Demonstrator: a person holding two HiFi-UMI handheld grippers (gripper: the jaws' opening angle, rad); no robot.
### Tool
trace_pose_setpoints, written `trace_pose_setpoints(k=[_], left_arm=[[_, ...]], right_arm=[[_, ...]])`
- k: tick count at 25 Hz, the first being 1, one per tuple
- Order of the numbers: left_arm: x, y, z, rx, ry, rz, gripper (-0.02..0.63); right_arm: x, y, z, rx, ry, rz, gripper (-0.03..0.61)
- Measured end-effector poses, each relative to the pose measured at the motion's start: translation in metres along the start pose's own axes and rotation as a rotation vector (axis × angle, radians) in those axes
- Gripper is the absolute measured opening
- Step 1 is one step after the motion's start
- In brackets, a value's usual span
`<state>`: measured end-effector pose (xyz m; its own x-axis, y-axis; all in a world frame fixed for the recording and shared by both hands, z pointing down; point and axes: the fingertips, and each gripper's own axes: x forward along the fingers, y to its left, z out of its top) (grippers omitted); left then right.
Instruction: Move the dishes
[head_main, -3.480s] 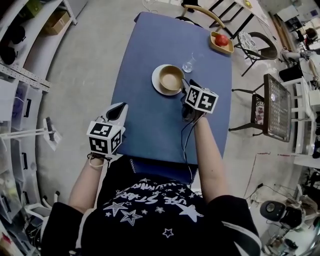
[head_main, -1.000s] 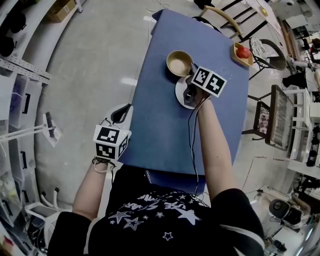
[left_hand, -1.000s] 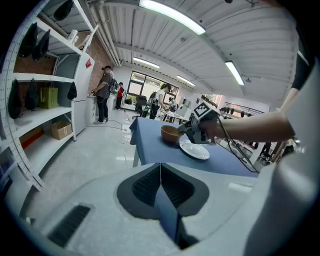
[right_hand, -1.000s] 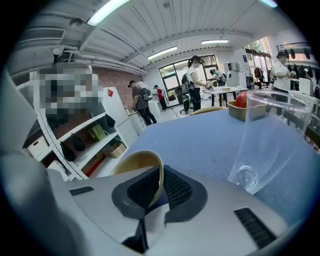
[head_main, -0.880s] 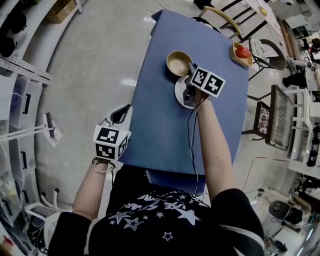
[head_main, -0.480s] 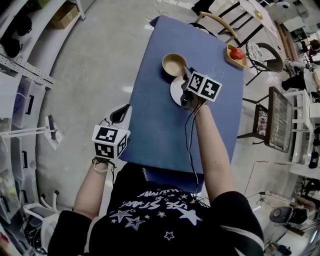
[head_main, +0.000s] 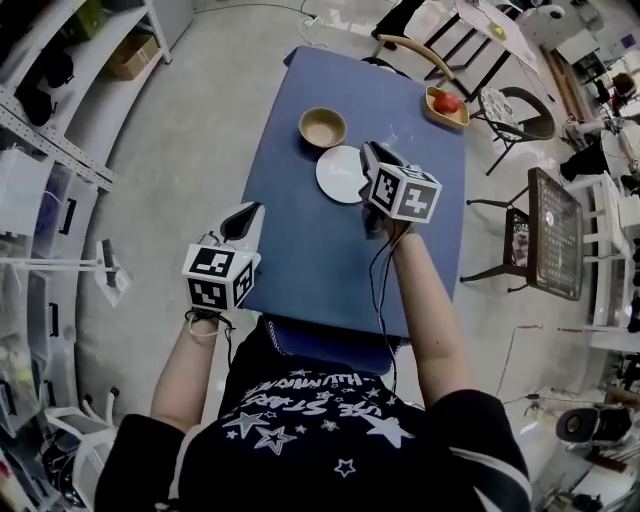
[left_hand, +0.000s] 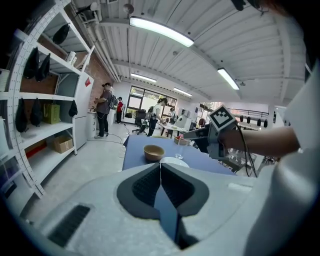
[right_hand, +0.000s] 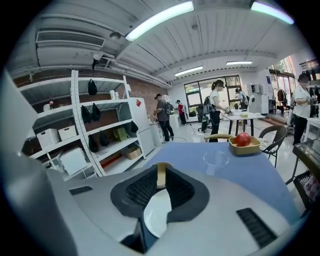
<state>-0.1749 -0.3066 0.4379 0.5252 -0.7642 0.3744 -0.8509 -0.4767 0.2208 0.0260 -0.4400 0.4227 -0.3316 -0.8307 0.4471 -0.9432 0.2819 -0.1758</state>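
Note:
A tan bowl (head_main: 323, 127) stands on the blue table (head_main: 300, 250), just left of and beyond a white plate (head_main: 342, 174). The plate is bare. My right gripper (head_main: 371, 152) hovers by the plate's right rim, slightly open and holding nothing. In the right gripper view the plate (right_hand: 157, 212) and a strip of the bowl show through the narrow gap of that gripper (right_hand: 161, 175). My left gripper (head_main: 250, 212) is shut and empty at the table's left edge, well short of the dishes. From the left gripper (left_hand: 160, 167) I see the bowl (left_hand: 153, 152) and the plate (left_hand: 172, 161) ahead.
A clear glass (right_hand: 216, 160) stands right of the plate. A yellow tray with a red apple (head_main: 446, 103) sits at the far right corner. Chairs (head_main: 420, 45) stand beyond the table, shelves (head_main: 60, 150) at the left. People stand in the background.
The bowl came off the plate and now stands on the table beside it. My right gripper let go of it and drew back toward me. The left gripper barely moved.

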Motion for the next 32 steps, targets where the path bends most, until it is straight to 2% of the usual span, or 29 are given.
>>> trace_pose_setpoints(k=[6,11,17,24,27,32], left_arm=[[-0.005,-0.044,0.007,0.007,-0.034,0.012,0.020],[-0.010,-0.087,0.002,0.015,-0.047,0.020,0.020],[-0.024,-0.138,-0.008,0.016,-0.064,0.048,0.020],[-0.047,-0.197,-0.032,0.000,-0.085,0.104,0.020],[-0.054,-0.225,-0.048,-0.020,-0.083,0.123,0.020],[-0.068,-0.265,-0.070,-0.043,-0.072,0.147,0.020]], right_arm=[[-0.052,-0.013,-0.011,-0.021,-0.021,0.031,0.005],[-0.093,-0.022,-0.034,-0.063,0.012,0.095,0.003],[-0.145,-0.023,-0.052,-0.126,-0.007,0.186,0.003],[-0.205,-0.035,-0.080,-0.143,-0.012,0.277,0.003],[-0.230,-0.044,-0.095,-0.183,-0.001,0.307,0.003],[-0.263,-0.066,-0.115,-0.206,0.015,0.334,0.003]])
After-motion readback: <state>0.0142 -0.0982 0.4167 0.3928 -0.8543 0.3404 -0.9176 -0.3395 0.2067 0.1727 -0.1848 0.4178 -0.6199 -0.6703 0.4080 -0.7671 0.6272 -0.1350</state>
